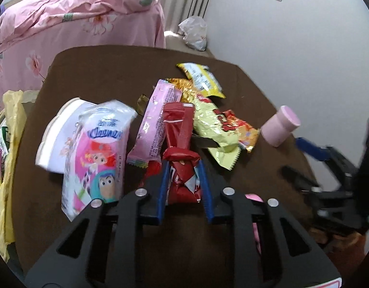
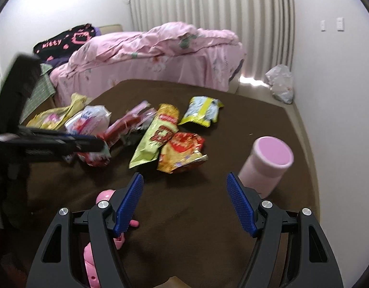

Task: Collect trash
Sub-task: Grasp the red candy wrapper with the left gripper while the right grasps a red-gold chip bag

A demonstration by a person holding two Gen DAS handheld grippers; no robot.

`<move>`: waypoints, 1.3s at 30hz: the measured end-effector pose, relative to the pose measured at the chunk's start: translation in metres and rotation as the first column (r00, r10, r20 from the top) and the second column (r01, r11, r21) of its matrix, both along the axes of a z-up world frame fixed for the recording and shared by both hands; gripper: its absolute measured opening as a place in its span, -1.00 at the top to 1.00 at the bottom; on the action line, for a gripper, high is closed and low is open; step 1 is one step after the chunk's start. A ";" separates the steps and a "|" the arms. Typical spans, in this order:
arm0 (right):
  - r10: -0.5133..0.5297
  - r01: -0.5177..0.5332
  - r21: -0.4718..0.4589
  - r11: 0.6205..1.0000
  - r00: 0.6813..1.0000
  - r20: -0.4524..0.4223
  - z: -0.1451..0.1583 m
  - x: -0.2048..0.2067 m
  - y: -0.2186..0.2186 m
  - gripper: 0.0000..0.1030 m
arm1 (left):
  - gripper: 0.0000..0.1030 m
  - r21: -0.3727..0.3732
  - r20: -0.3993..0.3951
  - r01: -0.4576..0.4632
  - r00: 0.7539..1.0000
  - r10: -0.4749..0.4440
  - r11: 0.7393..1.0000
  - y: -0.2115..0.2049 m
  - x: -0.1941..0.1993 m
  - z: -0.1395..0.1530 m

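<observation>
On the brown table (image 1: pixel 93 76) lies a heap of snack wrappers. My left gripper (image 1: pixel 183 168) is shut on a crumpled red wrapper (image 1: pixel 179 129), its blue pads pressing both sides. A pink wrapper (image 1: pixel 155 124) lies to its left, and a green-yellow chip bag (image 1: pixel 208 122) and a yellow packet (image 1: pixel 203 79) to its right. In the right wrist view the left gripper (image 2: pixel 95 144) holds the red wrapper (image 2: pixel 122 127) at the left. My right gripper (image 2: pixel 184 176) stands open above bare table, nothing between its fingers.
A Kleenex tissue pack (image 1: pixel 98 153) and a white tub (image 1: pixel 57 139) sit left of the wrappers. A yellow plastic bag (image 1: pixel 9 144) hangs at the table's left edge. A pink cup (image 2: pixel 266 165) stands right. A pink toy (image 2: pixel 93 259) lies near. A pink bed (image 2: pixel 160 55) is behind.
</observation>
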State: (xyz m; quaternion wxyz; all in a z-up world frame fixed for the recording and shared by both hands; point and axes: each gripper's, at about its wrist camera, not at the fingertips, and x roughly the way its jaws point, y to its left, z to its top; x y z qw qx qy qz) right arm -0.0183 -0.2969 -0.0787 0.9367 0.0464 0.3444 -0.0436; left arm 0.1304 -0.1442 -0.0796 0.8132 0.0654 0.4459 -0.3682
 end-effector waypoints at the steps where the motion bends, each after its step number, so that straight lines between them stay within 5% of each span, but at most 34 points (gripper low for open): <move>1: 0.003 -0.003 0.001 1.000 1.000 -0.003 -0.001 0.003 0.002 -0.32 | 0.53 -0.001 0.006 0.004 1.000 -0.004 1.000 0.007 -0.005 0.005; 13: -0.105 0.106 0.015 0.994 0.994 -0.037 -0.010 0.066 -0.014 -0.32 | 0.47 0.011 -0.066 -0.026 0.997 0.027 1.000 0.047 -0.016 -0.003; 17: -0.063 0.069 0.056 0.996 0.992 -0.109 -0.025 0.081 -0.016 0.06 | 0.38 -0.025 -0.085 -0.025 0.996 0.022 0.999 0.051 -0.017 -0.003; 21: -0.002 0.018 0.109 0.994 0.990 -0.143 -0.032 0.071 -0.010 0.13 | 0.25 -0.058 -0.079 0.003 0.997 -0.007 0.998 0.053 -0.024 0.003; 29: -0.020 0.016 -0.027 0.999 0.989 -0.145 -0.021 0.023 0.005 0.13 | 0.18 -0.072 -0.049 0.009 0.999 -0.013 0.997 0.054 -0.030 0.010; 36: -0.105 0.106 0.122 0.987 0.994 -0.020 -0.003 0.001 -0.020 -0.04 | 0.17 -0.083 -0.023 -0.019 1.000 0.017 0.996 0.061 -0.030 0.018; 39: -0.130 0.136 0.294 0.946 0.991 -0.037 -0.016 0.011 -0.036 -0.15 | 0.17 -0.071 -0.014 -0.018 1.000 0.017 0.997 0.058 -0.031 0.017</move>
